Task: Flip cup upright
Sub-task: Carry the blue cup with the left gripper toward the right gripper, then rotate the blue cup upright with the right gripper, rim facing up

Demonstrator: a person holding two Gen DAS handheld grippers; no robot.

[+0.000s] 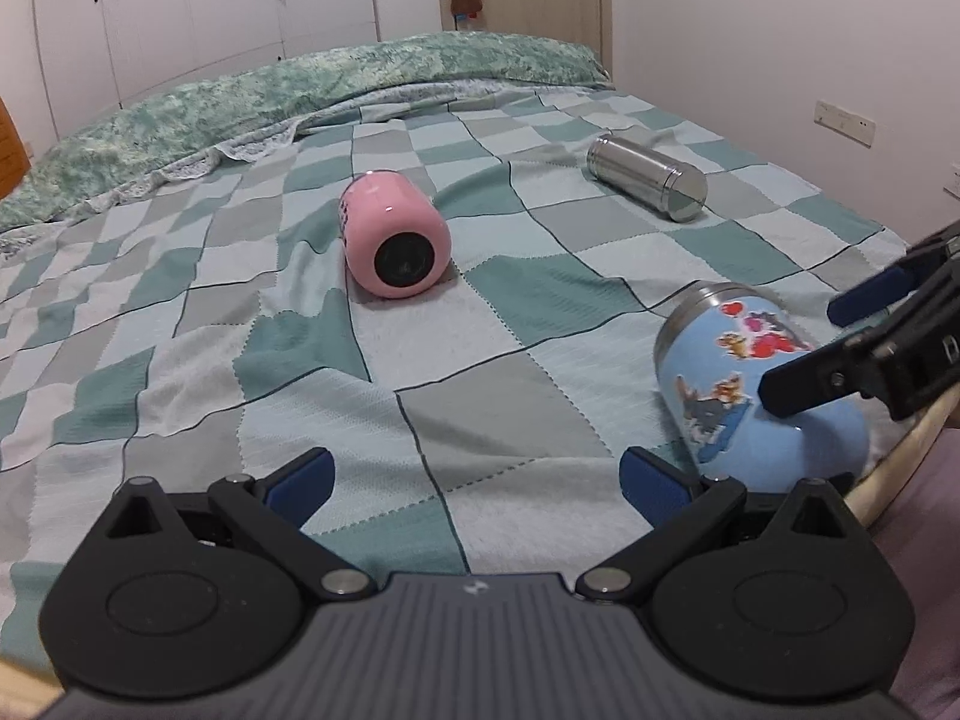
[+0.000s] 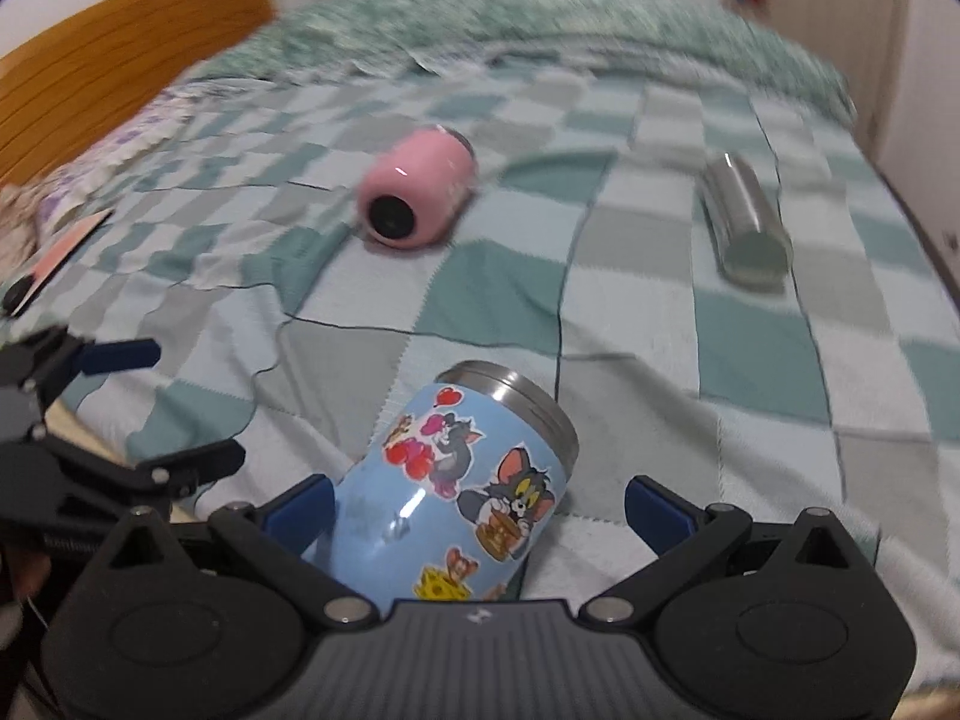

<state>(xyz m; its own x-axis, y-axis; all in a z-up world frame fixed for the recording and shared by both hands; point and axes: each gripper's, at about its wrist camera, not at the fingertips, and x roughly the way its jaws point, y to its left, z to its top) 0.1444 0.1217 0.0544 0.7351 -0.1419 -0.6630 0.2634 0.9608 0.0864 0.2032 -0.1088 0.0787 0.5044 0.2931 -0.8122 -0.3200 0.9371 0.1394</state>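
Note:
A light blue cup (image 2: 468,480) with cartoon stickers and a steel rim lies tilted on its side on the checked bedspread (image 1: 420,372). My right gripper (image 2: 480,501) is open, with the cup's body between its blue pads (image 2: 300,510); the left pad is close to or touching the cup, the right one apart. In the left wrist view the same cup (image 1: 720,396) lies at the right with the right gripper (image 1: 801,348) around it. My left gripper (image 1: 477,483) is open and empty above the bedspread.
A pink cup (image 1: 393,237) lies on its side mid-bed, its base toward me. A steel cup (image 1: 648,177) lies on its side at the far right. A green quilt (image 1: 300,90) is bunched at the back. A wooden headboard (image 2: 120,60) stands at the left.

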